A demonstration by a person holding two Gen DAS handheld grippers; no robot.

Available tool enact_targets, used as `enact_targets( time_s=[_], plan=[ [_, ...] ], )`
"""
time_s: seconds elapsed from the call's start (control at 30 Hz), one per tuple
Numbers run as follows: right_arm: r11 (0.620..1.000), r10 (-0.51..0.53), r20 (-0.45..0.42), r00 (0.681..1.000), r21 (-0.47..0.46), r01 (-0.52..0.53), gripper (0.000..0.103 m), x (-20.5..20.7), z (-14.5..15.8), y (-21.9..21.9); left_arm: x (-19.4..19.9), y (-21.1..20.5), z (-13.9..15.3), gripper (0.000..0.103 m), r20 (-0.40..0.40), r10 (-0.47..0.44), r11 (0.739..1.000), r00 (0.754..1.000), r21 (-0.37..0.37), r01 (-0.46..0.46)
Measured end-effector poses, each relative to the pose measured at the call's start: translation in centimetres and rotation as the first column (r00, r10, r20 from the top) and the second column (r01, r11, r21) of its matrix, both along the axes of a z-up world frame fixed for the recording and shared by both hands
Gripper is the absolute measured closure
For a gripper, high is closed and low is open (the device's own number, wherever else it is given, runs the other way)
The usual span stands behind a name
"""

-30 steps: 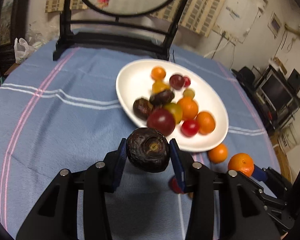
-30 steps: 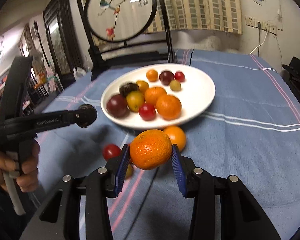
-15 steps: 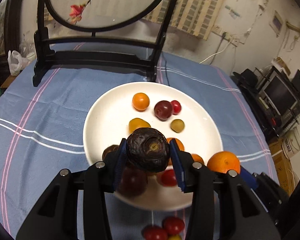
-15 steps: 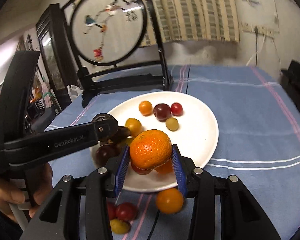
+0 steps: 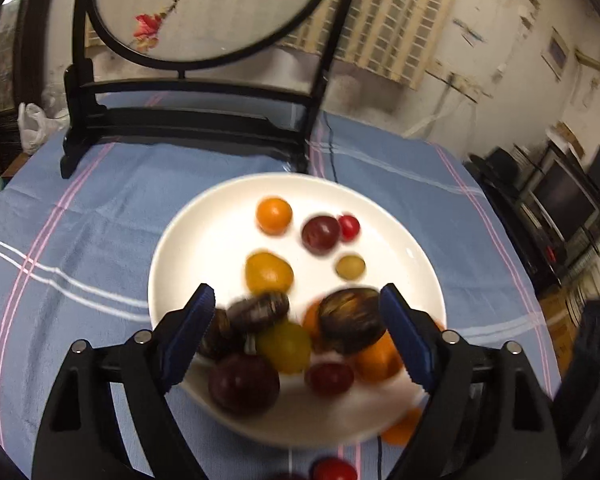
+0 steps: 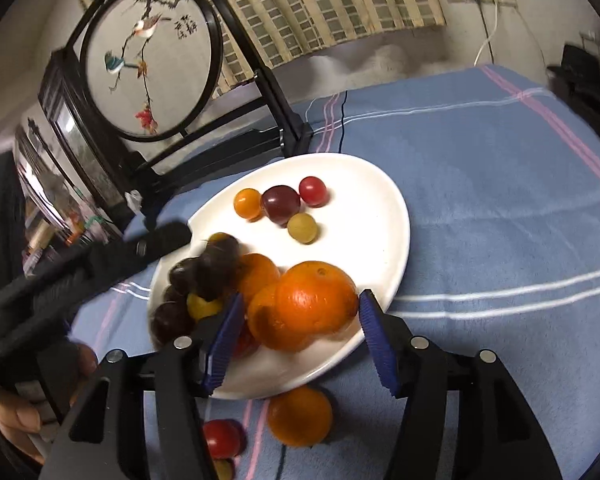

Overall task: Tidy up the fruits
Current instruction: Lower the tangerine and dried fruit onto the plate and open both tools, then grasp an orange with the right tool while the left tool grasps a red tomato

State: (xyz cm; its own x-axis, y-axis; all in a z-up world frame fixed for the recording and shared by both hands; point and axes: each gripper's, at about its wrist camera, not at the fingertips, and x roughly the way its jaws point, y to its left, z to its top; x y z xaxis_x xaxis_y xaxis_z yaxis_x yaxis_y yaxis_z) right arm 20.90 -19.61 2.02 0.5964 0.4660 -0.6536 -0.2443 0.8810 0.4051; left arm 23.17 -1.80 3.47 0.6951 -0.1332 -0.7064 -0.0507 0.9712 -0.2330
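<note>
The dark wrinkled fruit [image 5: 350, 320] lies on the heap at the near side of the white plate [image 5: 204, 240], free between the jaws of the left gripper [image 5: 296, 332], which have just been opening. The orange [image 6: 316, 302] rests on the same heap, clear of the right gripper [image 6: 300, 334], its jaws likewise just opened. Another orange fruit [image 6: 300, 416] and a red tomato [image 6: 220, 438] sit on the blue-clothed desk [image 6: 500, 216], just beside the plate.

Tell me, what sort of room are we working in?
Likely a lived-in home room: a round table under a blue cloth, an embroidered screen on it, a monitor stacked with gear beside.
</note>
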Motion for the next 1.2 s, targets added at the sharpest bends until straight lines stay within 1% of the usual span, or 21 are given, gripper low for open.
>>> enact_targets(
  time_s=[0.07,0.13,0.2,0.27,0.3,0.33,0.43,0.47,0.53,0.6,0.67,0.73,0.77,0.83,0.87,0.9,1.0,1.07,1.13,1.17,1.2],
  plan=[
    [0.999,-0.009,0.002,1.000,0.040,0.009,0.042,-0.2,0.2,-0.4,-1.4,0.1,0.0,0.021,0.013,-0.005,1.000,1.000,0.016,0.005],
    [0.999,-0.009,0.000,1.000,0.052,0.009,0.042,-0.2,0.3,-0.5,-2.9,0.3,-0.1,0.019,0.023,-0.007,1.000,1.000,0.026,0.006],
    [0.999,-0.014,0.017,1.000,0.033,0.013,0.042,-0.5,0.4,-0.3,-4.5,0.6,-0.3,0.018,0.020,-0.006,1.000,1.000,0.030,0.006],
    [1.000,-0.029,0.033,0.999,0.000,0.029,0.042,-0.7,0.5,-0.2,-6.1,1.1,-0.7,0.017,0.016,-0.009,1.000,1.000,0.016,0.008],
    [0.999,-0.035,0.041,0.999,-0.003,0.036,0.033,-0.8,0.5,-0.4,-6.7,1.3,-1.0,0.017,0.011,-0.008,1.000,1.000,0.018,0.007],
    [0.999,-0.052,0.049,0.997,-0.001,0.052,0.029,-1.1,0.5,-0.6,-7.1,1.5,-1.2,0.016,0.009,-0.007,1.000,1.000,0.020,0.007],
    [0.999,-0.049,0.037,0.998,-0.019,0.050,0.028,-1.4,0.4,-1.1,-8.5,1.9,-2.3,0.015,0.026,-0.010,0.999,1.000,0.042,0.009],
    [0.998,-0.050,0.053,0.997,-0.028,0.051,0.028,-2.0,0.7,-1.3,-8.8,2.1,-2.7,0.015,0.028,-0.011,0.998,1.000,0.059,0.010],
    [0.997,-0.037,0.081,0.996,-0.063,0.042,0.028,-3.0,1.3,-1.3,-8.8,2.5,-3.1,0.015,0.013,-0.020,0.997,1.000,0.076,0.019],
    [0.989,0.014,0.104,0.994,-0.150,0.002,0.028,-4.6,1.8,-0.8,-8.5,3.1,-3.1,0.015,-0.009,-0.029,0.998,1.000,0.051,0.030],
    [0.977,0.066,0.089,0.994,-0.209,-0.046,0.028,-5.8,1.5,-0.3,-8.5,3.9,-3.2,0.015,-0.025,-0.017,1.000,1.000,-0.007,0.017],
    [0.957,0.103,0.054,0.993,-0.277,-0.085,0.028,-6.6,0.7,0.3,-8.5,4.3,-3.3,0.015,-0.039,-0.006,0.999,0.999,-0.031,0.005],
    [0.948,0.103,0.045,0.994,-0.308,-0.084,0.028,-6.9,0.4,0.6,-8.4,4.4,-3.4,0.015,-0.044,-0.003,0.999,0.999,-0.033,0.002],
    [0.937,0.109,0.020,0.994,-0.336,-0.096,0.032,-6.9,-0.5,1.0,-8.4,4.5,-3.4,0.015,-0.044,0.008,1.000,0.999,-0.012,-0.008],
    [0.935,0.116,0.009,0.993,-0.338,-0.106,0.038,-6.8,-0.8,1.1,-8.4,4.4,-3.5,0.015,-0.043,0.013,1.000,0.999,-0.004,-0.013],
    [0.934,0.119,0.006,0.993,-0.340,-0.109,0.039,-6.9,-1.0,1.3,-8.4,4.3,-3.5,0.015,-0.045,0.016,1.000,0.999,0.004,-0.016],
    [0.935,0.114,0.019,0.993,-0.340,-0.101,0.039,-6.6,-1.4,1.7,-8.3,4.3,-3.7,0.015,-0.058,0.012,1.000,0.998,0.001,-0.012],
    [0.948,0.103,0.000,0.995,-0.302,-0.098,0.039,-5.5,-1.8,2.0,-8.3,4.1,-3.9,0.015,-0.065,0.007,1.000,0.998,0.001,-0.007],
    [0.960,0.098,-0.029,0.995,-0.262,-0.102,0.044,-4.7,-2.2,2.2,-8.3,3.8,-4.1,0.015,-0.073,-0.002,1.000,0.997,0.014,0.003],
    [0.957,0.091,-0.031,0.995,-0.272,-0.096,0.056,-4.4,-2.4,2.4,-8.2,3.6,-4.3,0.015,-0.080,-0.009,1.000,0.997,0.026,0.011],
    [0.954,0.096,-0.034,0.995,-0.283,-0.101,0.065,-4.3,-2.5,2.6,-8.2,3.5,-4.3,0.015,-0.082,-0.015,0.999,0.997,0.028,0.017]
  ],
)
